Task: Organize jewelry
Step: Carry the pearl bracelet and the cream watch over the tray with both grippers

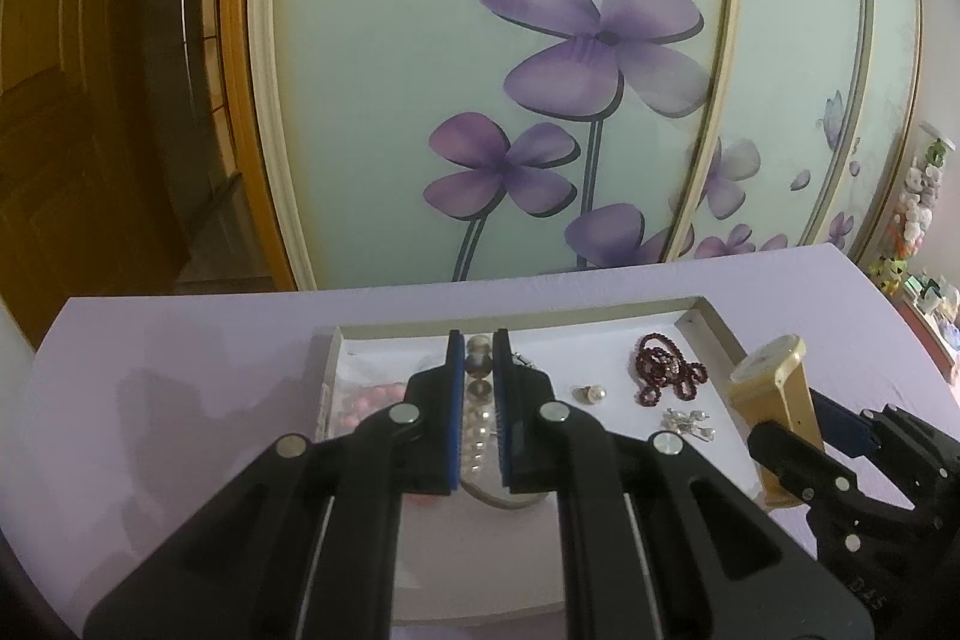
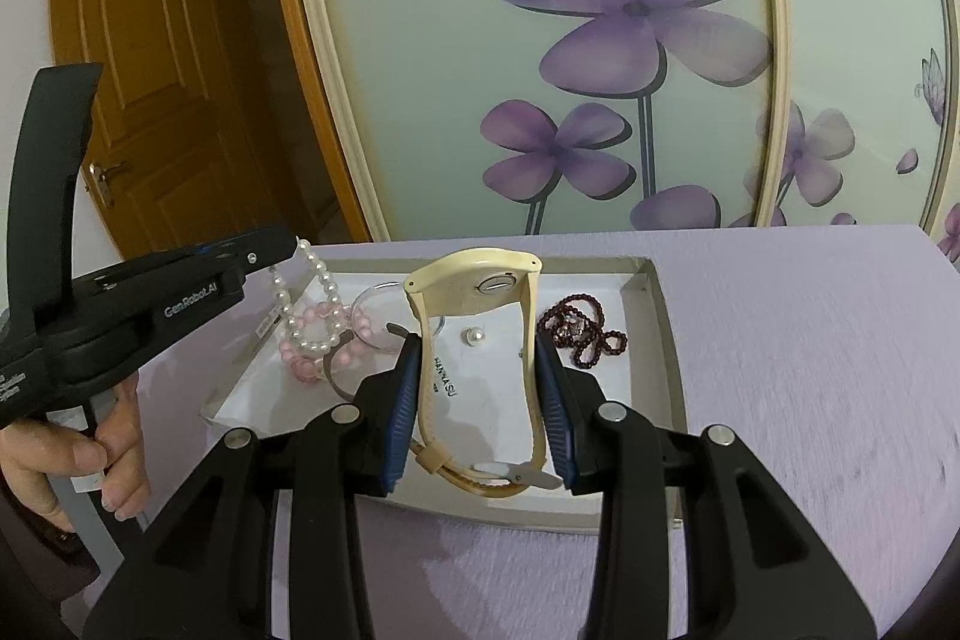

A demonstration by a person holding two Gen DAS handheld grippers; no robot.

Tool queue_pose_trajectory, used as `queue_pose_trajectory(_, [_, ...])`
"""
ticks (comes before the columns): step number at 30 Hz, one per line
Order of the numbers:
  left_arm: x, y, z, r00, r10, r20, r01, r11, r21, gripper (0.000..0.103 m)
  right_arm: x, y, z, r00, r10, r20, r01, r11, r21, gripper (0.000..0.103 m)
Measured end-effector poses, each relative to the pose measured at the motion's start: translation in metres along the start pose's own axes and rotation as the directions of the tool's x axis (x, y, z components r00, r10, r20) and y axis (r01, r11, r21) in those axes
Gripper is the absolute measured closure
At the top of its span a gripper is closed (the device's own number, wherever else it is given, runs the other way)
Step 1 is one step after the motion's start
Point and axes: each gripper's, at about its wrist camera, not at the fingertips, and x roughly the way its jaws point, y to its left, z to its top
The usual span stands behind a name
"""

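A shallow white tray (image 2: pixel 651 316) lies on the lilac table and holds jewelry. My left gripper (image 1: pixel 478 364) is shut on a white pearl bracelet (image 1: pixel 477 436), which hangs from its tip above the tray's left side in the right wrist view (image 2: pixel 318 304). My right gripper (image 2: pixel 477 370) is shut on the strap of a cream wristwatch (image 2: pixel 474 286), held upright over the tray; the watch also shows in the left wrist view (image 1: pixel 774 388). A dark red bead bracelet (image 2: pixel 579 328), a pink bead bracelet (image 2: pixel 312 340) and a single pearl (image 2: pixel 474 336) lie in the tray.
A clear glass dish (image 2: pixel 375 310) and a thin brown band (image 2: pixel 336 376) lie in the tray's left part. A small silver piece (image 1: pixel 687 421) lies near the red beads. A flowered wardrobe door (image 2: pixel 600 40) stands behind the table. A wooden door (image 2: pixel 150 70) is at left.
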Motion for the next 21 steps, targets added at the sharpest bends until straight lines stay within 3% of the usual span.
queue_pose_trajectory(12, [0.013, 0.01, -0.011, 0.999, 0.004, -0.05, -0.006, 1.0, -0.03, 0.093, 0.004, 0.0, -0.001, 1.0, -0.005, -0.013, 0.005, 1.0, 0.0, 0.064])
queue_pose_trajectory(17, [0.009, 0.016, -0.015, 0.999, 0.014, -0.051, -0.016, 0.999, -0.045, 0.072, 0.006, 0.001, -0.001, 1.0, -0.01, -0.017, 0.01, 1.0, -0.004, 0.065])
queue_pose_trajectory(21, [0.002, 0.021, -0.016, 0.999, 0.022, -0.037, -0.024, 0.998, -0.051, 0.062, 0.007, 0.002, 0.0, 1.0, -0.016, -0.019, 0.016, 1.0, -0.005, 0.065])
